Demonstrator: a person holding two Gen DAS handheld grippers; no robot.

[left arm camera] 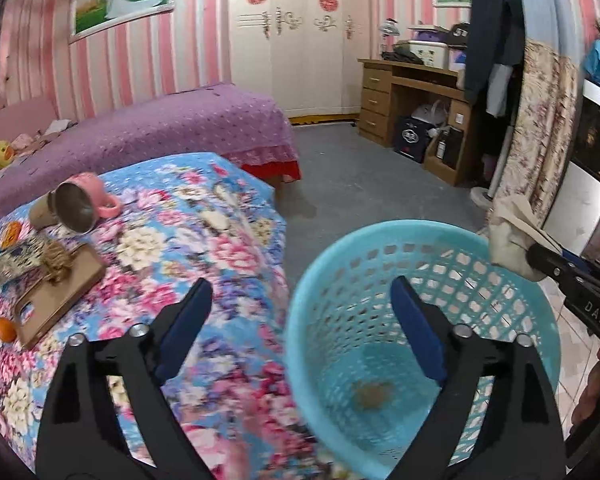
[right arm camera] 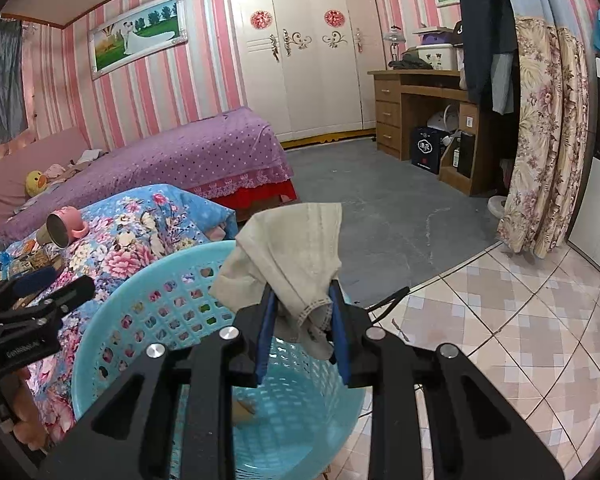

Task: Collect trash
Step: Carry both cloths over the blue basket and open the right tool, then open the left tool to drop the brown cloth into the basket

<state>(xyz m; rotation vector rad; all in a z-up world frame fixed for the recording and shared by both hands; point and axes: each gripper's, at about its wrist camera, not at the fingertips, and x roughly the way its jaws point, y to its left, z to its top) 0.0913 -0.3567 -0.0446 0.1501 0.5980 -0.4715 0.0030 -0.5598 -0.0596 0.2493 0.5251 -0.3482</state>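
Dropping the rag in the bin

My right gripper (right arm camera: 302, 312) pinched a dirty cloth (right arm camera: 288, 248) above the blue basket (right arm camera: 148, 304); left gripper (left arm camera: 300, 308) was spread wide. I should let go over the middle.

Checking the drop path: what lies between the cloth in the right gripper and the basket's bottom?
Only open air: in the right wrist view the crumpled tissue hangs over the blue basket, whose floor holds one brownish scrap.

Turquoise lattice basket (left arm camera: 380, 240), beige cloth (right arm camera: 288, 248), blue-pink floral bedspread (left arm camera: 204, 248).
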